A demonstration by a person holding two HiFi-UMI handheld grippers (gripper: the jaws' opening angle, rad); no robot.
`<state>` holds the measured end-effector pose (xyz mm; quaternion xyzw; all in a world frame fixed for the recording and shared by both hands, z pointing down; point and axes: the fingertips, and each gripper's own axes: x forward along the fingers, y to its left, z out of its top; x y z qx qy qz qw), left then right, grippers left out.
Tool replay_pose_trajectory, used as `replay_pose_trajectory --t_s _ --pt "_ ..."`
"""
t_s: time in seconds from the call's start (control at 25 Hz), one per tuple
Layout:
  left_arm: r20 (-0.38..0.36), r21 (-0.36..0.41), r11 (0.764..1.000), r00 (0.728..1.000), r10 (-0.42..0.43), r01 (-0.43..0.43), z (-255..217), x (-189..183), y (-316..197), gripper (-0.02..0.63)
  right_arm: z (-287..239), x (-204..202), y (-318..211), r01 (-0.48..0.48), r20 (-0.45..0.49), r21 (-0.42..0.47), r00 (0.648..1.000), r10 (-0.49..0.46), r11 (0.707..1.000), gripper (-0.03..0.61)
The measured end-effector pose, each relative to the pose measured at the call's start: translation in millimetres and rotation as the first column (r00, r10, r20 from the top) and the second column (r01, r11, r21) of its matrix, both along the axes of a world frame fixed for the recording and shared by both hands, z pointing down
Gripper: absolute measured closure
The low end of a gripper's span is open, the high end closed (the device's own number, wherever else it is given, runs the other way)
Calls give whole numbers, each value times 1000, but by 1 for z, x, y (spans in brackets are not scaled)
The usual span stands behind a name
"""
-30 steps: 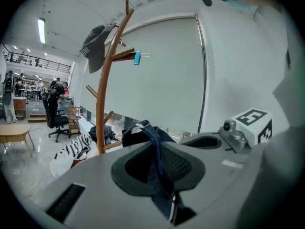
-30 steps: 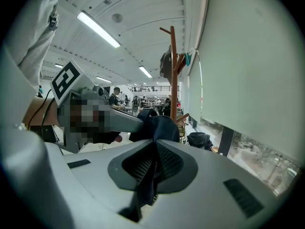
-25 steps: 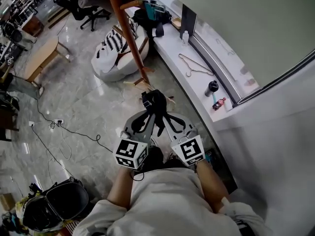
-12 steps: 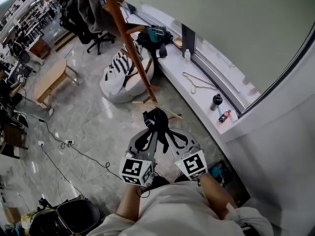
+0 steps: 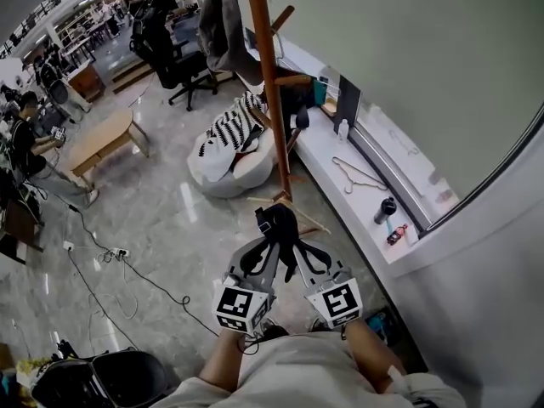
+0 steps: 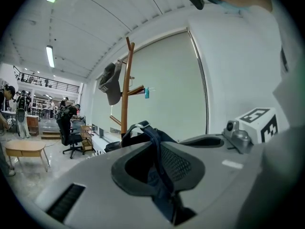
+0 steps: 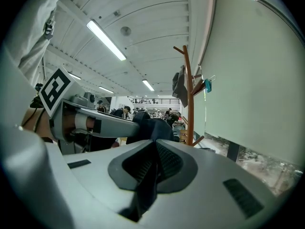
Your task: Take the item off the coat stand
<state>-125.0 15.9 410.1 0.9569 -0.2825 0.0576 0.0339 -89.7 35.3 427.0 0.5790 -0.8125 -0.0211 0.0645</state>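
A dark blue strapped item (image 5: 276, 219) hangs between both grippers, held close together in front of the person. My left gripper (image 5: 269, 230) is shut on its strap (image 6: 153, 147), which runs through the jaws. My right gripper (image 5: 286, 230) is shut with the dark fabric (image 7: 150, 128) bunched at its tips. The brown wooden coat stand (image 5: 270, 100) rises just beyond the grippers, apart from the item. A grey garment (image 5: 223, 28) still hangs on an upper peg. In the left gripper view the coat stand (image 6: 126, 94) stands ahead; in the right gripper view the coat stand (image 7: 189, 99) is right of centre.
A zebra-patterned beanbag (image 5: 229, 143) lies at the stand's foot. The white window ledge (image 5: 336, 164) on the right carries a wire hanger (image 5: 361, 175), a dark bottle (image 5: 387, 209) and a black bag (image 5: 293, 100). An office chair (image 5: 183, 62), a wooden bench (image 5: 102, 138) and floor cables (image 5: 127, 257) lie left.
The head view has tipped upward, so more of the coat stand and room shows. Both grippers stay together on the dark item and sit lower in the frame.
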Motion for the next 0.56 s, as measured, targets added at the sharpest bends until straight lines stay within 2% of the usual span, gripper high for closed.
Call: replay_pose_trajectory --t_s 0.56 --pt "0 -14 1000 1000 -13 13 18 -9 -8 556 17 -9 -6 14 3 -14 1000 -14 1000 563"
